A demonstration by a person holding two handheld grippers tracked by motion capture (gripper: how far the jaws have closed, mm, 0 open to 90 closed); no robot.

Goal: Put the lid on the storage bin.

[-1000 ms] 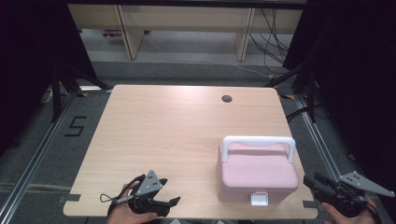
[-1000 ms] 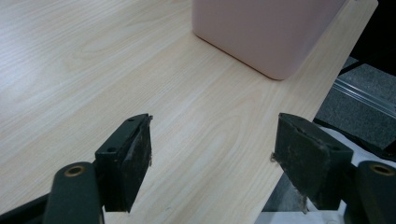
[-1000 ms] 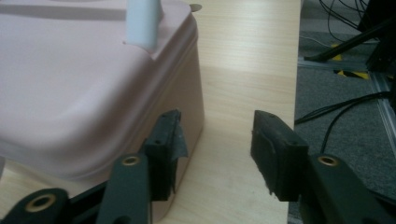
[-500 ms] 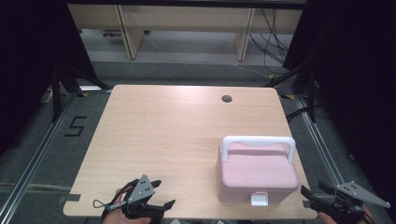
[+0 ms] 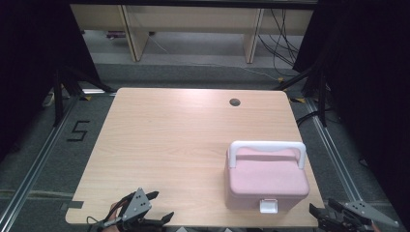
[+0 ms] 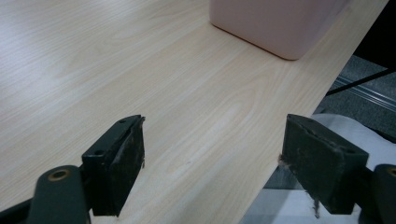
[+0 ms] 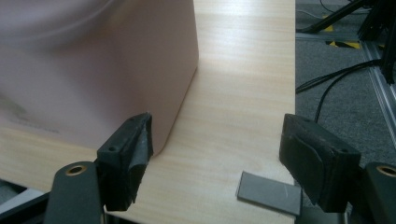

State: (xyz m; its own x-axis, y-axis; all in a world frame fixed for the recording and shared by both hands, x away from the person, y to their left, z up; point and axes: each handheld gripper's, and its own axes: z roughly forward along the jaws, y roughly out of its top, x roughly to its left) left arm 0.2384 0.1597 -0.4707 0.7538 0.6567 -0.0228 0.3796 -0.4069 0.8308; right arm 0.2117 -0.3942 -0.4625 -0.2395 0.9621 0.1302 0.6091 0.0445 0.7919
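A pink lidded box with a white handle and a white front latch stands on the wooden table at the near right. My left gripper hovers at the table's near edge, left of the box. Its jaws have just been opening, and nothing is between them; the box lies farther off. My right gripper sits off the near right corner. It too has just been opening, beside the box's corner with bare table between the jaws.
A round cable hole is near the table's far edge. A grey tape patch marks the near right corner. Cables and black stand legs crowd the floor at right. Shelving stands behind.
Both grippers have drawn back toward the near edge and sunk lower in the high view. The box has not moved.
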